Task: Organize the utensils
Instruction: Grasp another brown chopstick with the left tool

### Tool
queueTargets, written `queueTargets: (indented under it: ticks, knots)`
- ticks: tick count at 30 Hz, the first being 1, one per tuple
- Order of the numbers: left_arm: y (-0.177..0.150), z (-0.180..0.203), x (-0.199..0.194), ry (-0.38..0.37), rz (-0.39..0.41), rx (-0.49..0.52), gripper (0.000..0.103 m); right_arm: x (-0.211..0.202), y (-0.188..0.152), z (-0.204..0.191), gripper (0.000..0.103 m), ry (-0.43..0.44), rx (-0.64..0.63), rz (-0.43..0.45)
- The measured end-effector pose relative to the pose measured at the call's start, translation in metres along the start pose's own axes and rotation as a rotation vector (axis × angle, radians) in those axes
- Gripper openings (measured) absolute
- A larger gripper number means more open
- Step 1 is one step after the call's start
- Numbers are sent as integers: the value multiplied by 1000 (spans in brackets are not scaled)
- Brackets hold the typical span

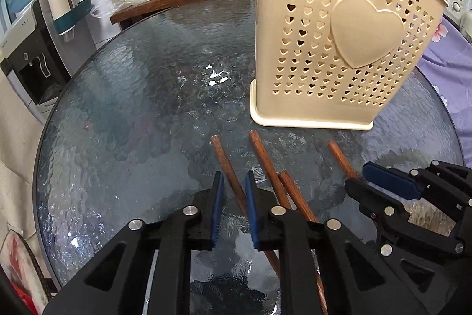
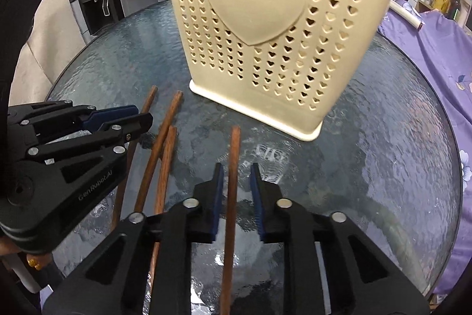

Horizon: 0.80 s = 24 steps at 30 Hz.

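On glass table (image 1: 132,108), 4 chopsticks (image 2: 231,182), possibly ungripped

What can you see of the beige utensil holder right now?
The utensil holder is cream plastic, its wall perforated with small heart holes around one large raised heart, a dark label at the rim and a flared base. It stands upright on the textured glass table, just beyond the wooden chopsticks. Neither gripper touches it; its inside is not visible.

Both wrist views look low across the table (image 1: 118,108), sharing the holder (image 1: 339,49).
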<state>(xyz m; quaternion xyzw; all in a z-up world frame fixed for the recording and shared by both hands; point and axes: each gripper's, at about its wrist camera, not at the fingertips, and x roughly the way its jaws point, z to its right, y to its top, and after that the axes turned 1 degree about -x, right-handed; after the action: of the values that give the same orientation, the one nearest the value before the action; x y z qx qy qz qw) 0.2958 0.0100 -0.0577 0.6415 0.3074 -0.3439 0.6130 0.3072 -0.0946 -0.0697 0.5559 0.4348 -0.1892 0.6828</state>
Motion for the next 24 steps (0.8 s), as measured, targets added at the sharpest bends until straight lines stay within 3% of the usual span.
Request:
queueTargets:
  ticks: [4, 14, 24]
  knots:
    - [0, -1, 0, -13, 7, -27, 10, 1, 1, -5, 8, 5, -14, 4]
    - [-6, 6, -4, -30, 10, -40, 6, -3, -5, 11, 8, 66, 19, 25]
    - [-5, -4, -18, -84, 43, -80, 6, -32, -11, 29, 7, 149, 65, 109]
